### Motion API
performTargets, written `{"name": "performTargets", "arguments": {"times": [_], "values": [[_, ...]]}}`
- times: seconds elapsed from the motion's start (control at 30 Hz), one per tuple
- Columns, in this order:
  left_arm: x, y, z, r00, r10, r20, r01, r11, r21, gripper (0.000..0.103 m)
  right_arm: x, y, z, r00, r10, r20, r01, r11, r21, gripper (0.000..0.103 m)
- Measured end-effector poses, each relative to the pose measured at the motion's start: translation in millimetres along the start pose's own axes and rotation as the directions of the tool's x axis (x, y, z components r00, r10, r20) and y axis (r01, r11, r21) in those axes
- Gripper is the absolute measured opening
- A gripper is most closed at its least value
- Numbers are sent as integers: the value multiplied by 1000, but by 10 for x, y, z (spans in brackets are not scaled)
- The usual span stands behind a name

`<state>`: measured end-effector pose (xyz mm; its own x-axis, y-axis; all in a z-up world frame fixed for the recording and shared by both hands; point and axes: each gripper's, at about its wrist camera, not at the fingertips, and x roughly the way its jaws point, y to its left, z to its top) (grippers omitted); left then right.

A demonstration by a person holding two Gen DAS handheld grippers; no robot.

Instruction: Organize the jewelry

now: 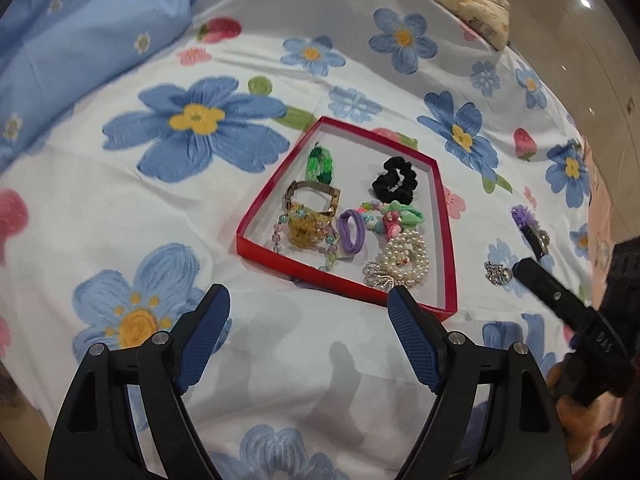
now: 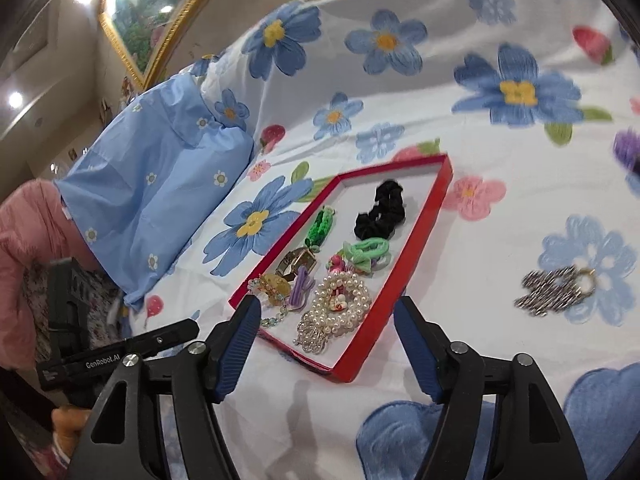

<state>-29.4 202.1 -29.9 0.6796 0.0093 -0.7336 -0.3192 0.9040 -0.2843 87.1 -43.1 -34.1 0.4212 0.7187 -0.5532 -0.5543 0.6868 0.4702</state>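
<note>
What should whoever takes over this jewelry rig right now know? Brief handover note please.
Left gripper: jaws open, empty, above the sheet near the tray's close edge.
Right gripper: jaws open, empty.
Red tray on the floral bedsheet already holds the black scrunchie, green band, watch, purple hair tie, pearl bracelet and more.
Left to do: the rhinestone brooch and purple flower clip lie outside the tray on the sheet.

A shallow box (image 1: 448,240) lies on the bedsheet (image 1: 100,208). In it, a scrunchie (image 1: 394,179) sits near the far right corner, a woven band (image 1: 320,164) left of it, a watch (image 1: 314,199) nearer, and a pearl bracelet (image 1: 408,258) by the near edge. Right of the box, on the bedsheet, lie a brooch (image 1: 496,274) and a hair clip (image 1: 530,226). A pillow (image 2: 160,196) lies far left.
</note>
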Motion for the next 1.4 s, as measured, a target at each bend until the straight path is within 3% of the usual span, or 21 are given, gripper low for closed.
{"name": "performTargets", "arguments": {"times": [0.17, 0.23, 0.3, 0.37, 0.5, 0.83, 1.4], "values": [[-222, -140, -11, 998, 34, 60, -38, 996, 75, 93, -208, 195, 60, 998, -29, 57, 34, 995, -95, 82], [-316, -175, 11, 995, 39, 94, -48, 994, 93, 96, -320, 292, 129, 996, -26, 88, 39, 989, -141, 88], [-402, -214, 31, 988, 64, 143, -80, 991, 107, 103, -407, 368, 184, 992, -38, 117, 59, 982, -180, 100], [-427, -242, 16, 979, 99, 180, -121, 986, 113, 103, -470, 445, 215, 987, -71, 143, 101, 970, -220, 103], [-361, -257, -63, 971, 123, 205, -149, 981, 121, 103, -480, 464, 132, 980, -97, 173, 139, 960, -244, 103], [-185, -299, -371, 974, 152, 166, -176, 974, 145, 103, -228, 284, -297, 987, -127, 102, 146, 966, -213, 103], [-277, -373, -446, 961, 195, 197, -232, 955, 184, 103, -215, 201, -475, 984, -153, 87, 166, 969, -185, 103]]}}
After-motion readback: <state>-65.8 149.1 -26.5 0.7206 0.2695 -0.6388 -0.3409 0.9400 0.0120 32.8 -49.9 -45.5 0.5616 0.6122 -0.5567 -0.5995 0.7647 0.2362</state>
